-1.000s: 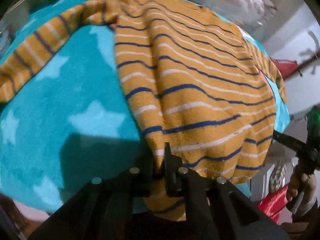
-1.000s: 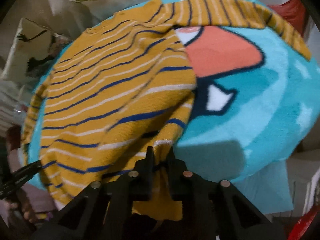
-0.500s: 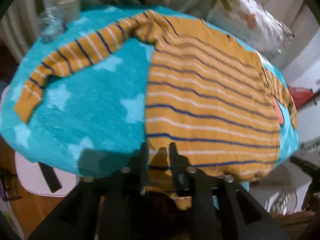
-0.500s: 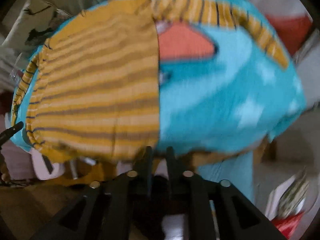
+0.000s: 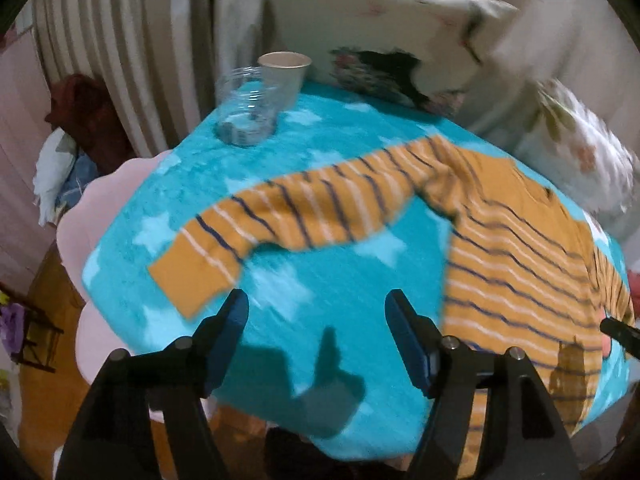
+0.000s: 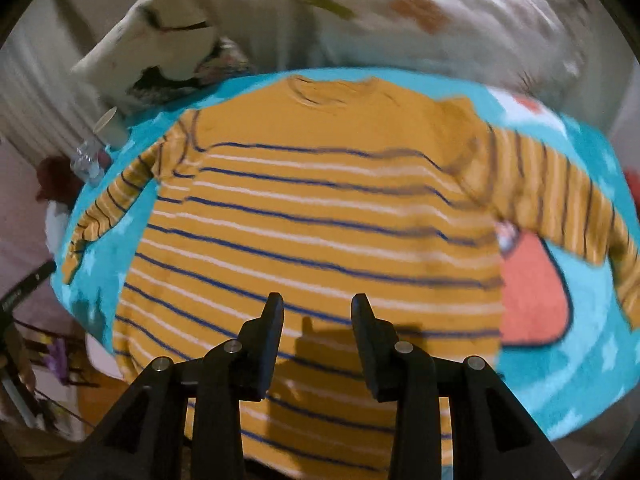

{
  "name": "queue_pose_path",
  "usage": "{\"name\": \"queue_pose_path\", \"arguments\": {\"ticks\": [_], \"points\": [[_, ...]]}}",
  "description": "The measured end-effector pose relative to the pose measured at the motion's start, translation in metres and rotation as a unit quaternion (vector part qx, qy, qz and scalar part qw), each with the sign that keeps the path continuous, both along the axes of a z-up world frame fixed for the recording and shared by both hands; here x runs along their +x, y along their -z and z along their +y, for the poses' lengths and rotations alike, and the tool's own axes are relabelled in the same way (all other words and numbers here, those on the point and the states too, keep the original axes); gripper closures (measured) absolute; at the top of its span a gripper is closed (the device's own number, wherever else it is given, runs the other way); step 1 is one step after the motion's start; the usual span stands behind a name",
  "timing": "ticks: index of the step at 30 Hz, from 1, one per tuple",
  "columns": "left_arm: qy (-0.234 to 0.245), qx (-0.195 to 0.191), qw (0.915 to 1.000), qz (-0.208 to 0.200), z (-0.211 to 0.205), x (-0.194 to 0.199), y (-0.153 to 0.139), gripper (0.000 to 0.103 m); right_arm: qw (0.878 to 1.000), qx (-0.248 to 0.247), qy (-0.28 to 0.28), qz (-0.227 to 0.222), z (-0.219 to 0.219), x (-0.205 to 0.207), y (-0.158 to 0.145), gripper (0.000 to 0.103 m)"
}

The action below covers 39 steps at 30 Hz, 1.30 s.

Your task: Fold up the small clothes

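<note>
— Nearest us, what are the two tools doing?

— The left gripper has its jaws apart and widening, nothing between them, above the teal star blanket. The right gripper is parting too, empty, over the shirt's hem.

— And the shirt?

— The striped mustard shirt lies flat on the blanket, sleeves out at nine and three o'clock.

— Farther back?

— A clear jar and paper cup at eleven o'clock, a pillow behind.
</note>
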<state>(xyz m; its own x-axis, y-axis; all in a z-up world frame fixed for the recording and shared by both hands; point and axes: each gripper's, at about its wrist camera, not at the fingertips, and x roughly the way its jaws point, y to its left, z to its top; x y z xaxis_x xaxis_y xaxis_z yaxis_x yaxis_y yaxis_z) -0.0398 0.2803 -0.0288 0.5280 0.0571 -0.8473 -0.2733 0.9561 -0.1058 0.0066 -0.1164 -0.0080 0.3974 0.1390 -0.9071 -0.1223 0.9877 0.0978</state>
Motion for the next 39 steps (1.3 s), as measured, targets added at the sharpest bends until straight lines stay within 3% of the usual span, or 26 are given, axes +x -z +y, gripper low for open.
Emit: {"name": "queue_pose_path", "arguments": {"ticks": [6,12,18,26,27,28,30,35,39], "points": [[-0.015,-0.008,0.9997,-0.019,0.09,0.022,0.013,0.032,0.999,-0.017,-0.013,0.025,0.098,0.032,0.0,0.058],[0.042,0.016,0.9985,-0.03,0.123,0.04,0.028,0.031,0.992,-0.09,-0.089,0.027,0.198,0.046,-0.001,0.048],[0.096,-0.025,0.9945,-0.034,0.115,0.057,0.045,0.029,0.987,-0.12,-0.094,0.057,0.229,0.054,0.01,0.048],[0.118,-0.034,0.9924,-0.007,0.103,0.068,0.061,0.03,0.987,-0.131,-0.079,0.055,0.24,0.068,0.009,0.048],[0.12,-0.048,0.9916,-0.002,0.104,0.068,0.063,0.042,0.987,-0.13,-0.078,0.053,0.241,0.068,0.01,0.048],[0.121,-0.058,0.991,0.004,0.106,0.068,0.066,0.068,0.987,-0.129,-0.077,0.053,0.242,0.068,0.01,0.048],[0.121,-0.071,0.9898,0.025,0.109,0.07,0.073,0.096,0.988,-0.127,-0.073,0.051,0.242,0.069,0.012,0.048],[0.105,-0.104,0.989,0.008,0.123,0.065,0.067,0.096,0.991,-0.114,-0.053,0.047,0.233,0.07,0.014,0.048],[0.097,-0.106,0.9896,-0.005,0.126,0.066,0.054,0.096,0.993,-0.107,-0.035,0.039,0.221,0.07,0.011,0.048]]}}
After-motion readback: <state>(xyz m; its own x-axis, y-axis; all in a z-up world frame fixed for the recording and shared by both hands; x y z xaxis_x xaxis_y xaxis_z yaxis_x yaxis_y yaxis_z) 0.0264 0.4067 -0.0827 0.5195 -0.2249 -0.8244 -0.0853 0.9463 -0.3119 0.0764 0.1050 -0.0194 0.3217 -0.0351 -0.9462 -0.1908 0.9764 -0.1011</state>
